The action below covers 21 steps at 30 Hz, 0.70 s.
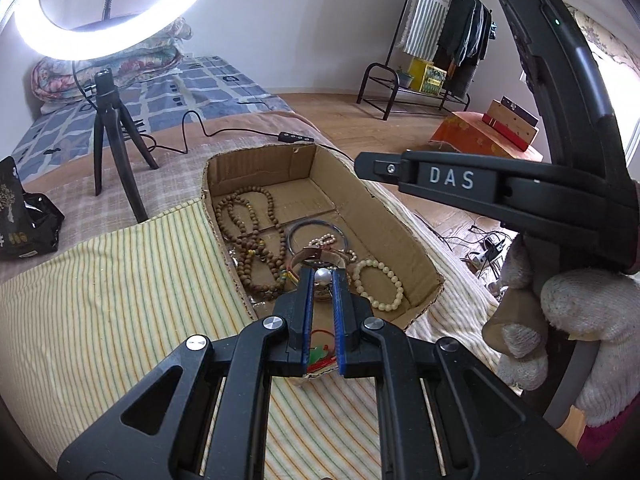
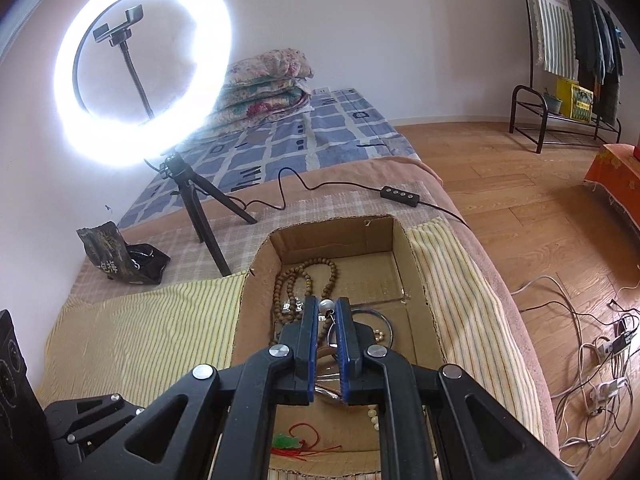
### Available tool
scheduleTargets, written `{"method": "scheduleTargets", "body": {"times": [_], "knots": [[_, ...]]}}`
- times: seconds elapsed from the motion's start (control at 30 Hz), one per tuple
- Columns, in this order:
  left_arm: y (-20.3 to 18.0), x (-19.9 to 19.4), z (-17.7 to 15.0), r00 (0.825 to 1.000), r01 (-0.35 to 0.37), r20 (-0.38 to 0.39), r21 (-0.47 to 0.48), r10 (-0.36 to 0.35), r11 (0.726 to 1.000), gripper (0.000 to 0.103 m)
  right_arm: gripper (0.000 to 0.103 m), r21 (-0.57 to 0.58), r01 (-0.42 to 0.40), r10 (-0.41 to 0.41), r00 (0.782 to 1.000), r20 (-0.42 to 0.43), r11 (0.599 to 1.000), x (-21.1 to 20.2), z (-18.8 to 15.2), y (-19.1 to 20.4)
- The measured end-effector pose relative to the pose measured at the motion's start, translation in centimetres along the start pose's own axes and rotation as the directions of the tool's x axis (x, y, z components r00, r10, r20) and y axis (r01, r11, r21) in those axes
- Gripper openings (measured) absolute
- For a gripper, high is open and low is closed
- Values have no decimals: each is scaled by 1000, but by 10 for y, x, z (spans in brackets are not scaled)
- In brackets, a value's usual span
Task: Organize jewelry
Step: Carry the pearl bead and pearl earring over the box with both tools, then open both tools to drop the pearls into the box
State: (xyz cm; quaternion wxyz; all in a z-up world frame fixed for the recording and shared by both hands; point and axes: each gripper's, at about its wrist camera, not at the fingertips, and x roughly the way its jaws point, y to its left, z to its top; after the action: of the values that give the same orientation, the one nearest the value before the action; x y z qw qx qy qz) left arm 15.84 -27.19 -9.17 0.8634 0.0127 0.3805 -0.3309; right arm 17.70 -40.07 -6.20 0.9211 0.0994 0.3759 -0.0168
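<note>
- Jewelry lies in an open cardboard box (image 1: 384,216) on a bed: a long string of brown wooden beads (image 1: 256,240), a dark thin bangle (image 1: 316,226), a cream bead bracelet (image 1: 380,284) and a watch with a brown strap (image 1: 320,254).
- A pearl earring (image 1: 322,277) is pinched between the blue pads of the left tongs (image 1: 322,280), narrowed on it above the near part of the box.
- A second pearl earring (image 2: 326,305) sits between the tips of the right tongs (image 2: 326,308), also drawn nearly together on it over the box.
- A green charm on red cord (image 2: 292,442) lies at the near end of the box floor.
- The box rests on a yellow striped cloth (image 1: 120,300) spread over the bed (image 2: 460,208).
- A hand in a white knit glove (image 1: 576,320) holds the right tool, marked "DAS", seen in the left wrist view.
- Behind the box stands a lit ring light (image 2: 144,76) on a black tripod (image 2: 200,212), its cable running past the far edge of the box.
- A black bag (image 2: 120,256) lies left of the tripod; folded quilts (image 2: 264,88) are stacked at the far end of the bed.
- A clothes rack (image 2: 576,40) stands on the wooden floor (image 2: 520,200), with loose cables at the right.
</note>
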Motion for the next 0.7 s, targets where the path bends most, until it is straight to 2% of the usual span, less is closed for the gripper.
{"method": "scheduleTargets", "body": {"times": [0.2, 0.23, 0.3, 0.37, 0.43, 0.47, 0.5, 0.53, 0.6, 0.7], "knots": [[-4, 4, 0, 1000, 1, -1, 7, -1, 1000, 7, 9, 15, -16, 16, 1000, 3, 1000, 1, 1, -1], [-4, 4, 0, 1000, 3, -2, 6, -3, 1000, 7, 12, 17, -18, 18, 1000, 4, 1000, 2, 2, -1], [-4, 4, 0, 1000, 0, -3, 4, 0, 1000, 7, 25, 29, -21, 21, 1000, 11, 999, 1, 1, -3], [-3, 3, 1, 1000, -7, -2, 7, 7, 1000, 7, 28, 38, -17, 17, 1000, 13, 999, 1, 1, -4], [-3, 3, 1, 1000, -11, -2, 5, 11, 1000, 19, 33, 43, -8, 7, 1000, 19, 999, 0, 2, -4], [-2, 3, 1, 1000, -13, 1, 3, 13, 1000, 41, 38, 46, -7, 6, 1000, 21, 999, -1, 2, -5], [-1, 1, 1, 1000, -16, 10, -1, 16, 1000, 54, 45, 47, -5, 4, 1000, 23, 999, -2, 2, -5], [-1, -1, 1, 1000, -16, 18, -2, 16, 1000, 54, 50, 48, -1, -1, 1000, 26, 999, -2, 3, -5], [-1, -2, 1, 1000, -22, 18, 5, 22, 1000, 54, 72, 48, 24, -26, 999, 40, 999, -6, 3, -4], [-1, -5, 0, 999, -28, 20, 9, 28, 1000, 54, 79, 39, 46, -48, 997, 56, 998, -11, 4, -2]]}}
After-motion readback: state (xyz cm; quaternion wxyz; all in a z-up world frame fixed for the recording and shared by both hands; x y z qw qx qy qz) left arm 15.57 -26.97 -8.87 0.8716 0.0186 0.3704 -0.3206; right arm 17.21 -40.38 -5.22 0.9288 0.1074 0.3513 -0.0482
